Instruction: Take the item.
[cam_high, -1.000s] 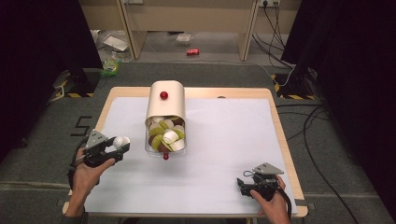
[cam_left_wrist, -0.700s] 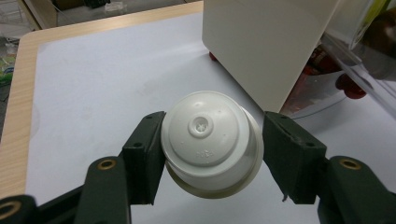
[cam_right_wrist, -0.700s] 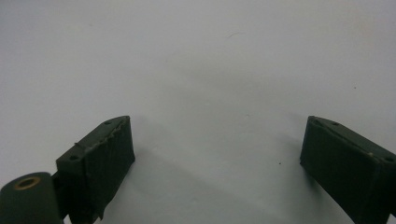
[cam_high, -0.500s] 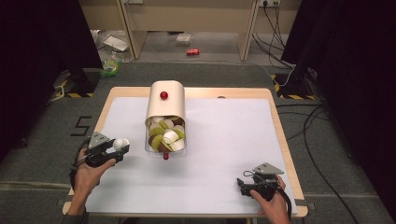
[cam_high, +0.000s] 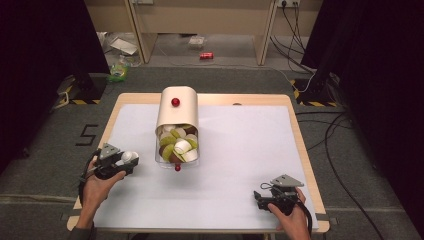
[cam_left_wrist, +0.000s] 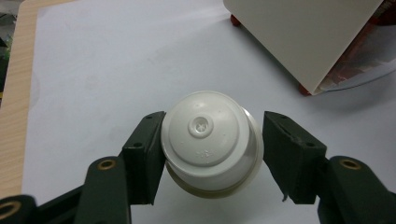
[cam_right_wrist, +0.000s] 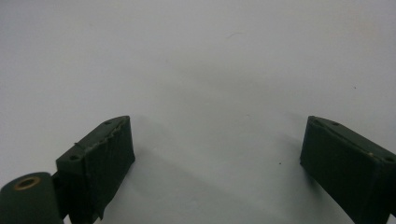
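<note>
One small white plastic capsule (cam_left_wrist: 210, 142) is out, pinched in the left gripper (cam_high: 121, 162), left of the beige rounded dispenser box (cam_high: 177, 111); many capsules remain inside. The right gripper (cam_right_wrist: 219, 163) is spread, empty.

**Lighting and Picture Quality**

High view: the white desk (cam_high: 240, 165) is evenly lit from overhead; surroundings fall to near black at both sides. Detail is soft. Left gripper view: sharp on the white cup (cam_left_wrist: 210, 140), mild glare on its top, soft shadow beneath. Right gripper view: dim, grey, jaws slightly blurred.
</note>
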